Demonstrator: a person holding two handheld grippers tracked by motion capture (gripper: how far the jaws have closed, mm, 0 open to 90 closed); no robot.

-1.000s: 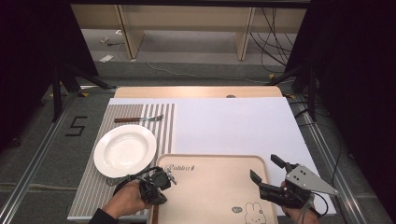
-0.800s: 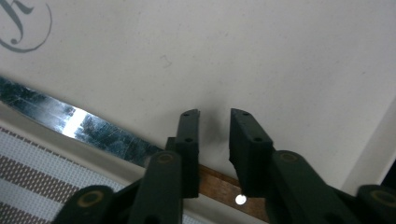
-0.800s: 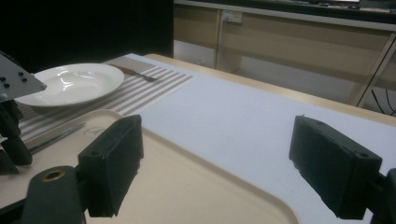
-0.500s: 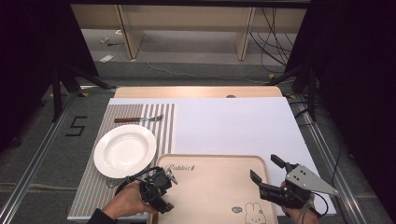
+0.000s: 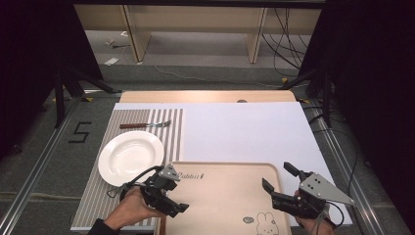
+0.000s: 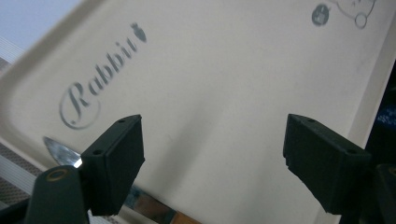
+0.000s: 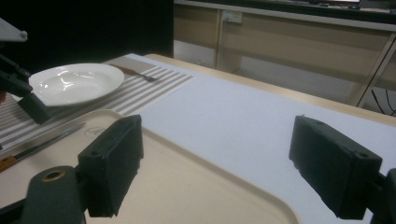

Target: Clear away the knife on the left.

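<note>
A beige tray (image 5: 225,196) with a rabbit print lies at the table's near edge. My left gripper (image 5: 176,192) hovers over the tray's left rim, and its jaws have just been opening. They stand wide apart (image 6: 212,158) with nothing between them. Below its left jaw a knife (image 6: 60,151) with a brown handle lies along the tray's edge; the right gripper view has the knife (image 7: 44,142) flat by the rim. My right gripper (image 5: 278,177) is open at the tray's right rim, its jaws (image 7: 217,158) empty.
A white plate (image 5: 129,156) rests on a striped placemat (image 5: 93,196) left of the tray. A fork (image 5: 147,125) lies across the placemat's far end. A white sheet (image 5: 244,132) covers the table beyond the tray. Dark stands flank the table.
The left gripper's jaws have spread apart and the gripper has lifted a little above the tray's left rim. The right gripper has stayed where it was.
</note>
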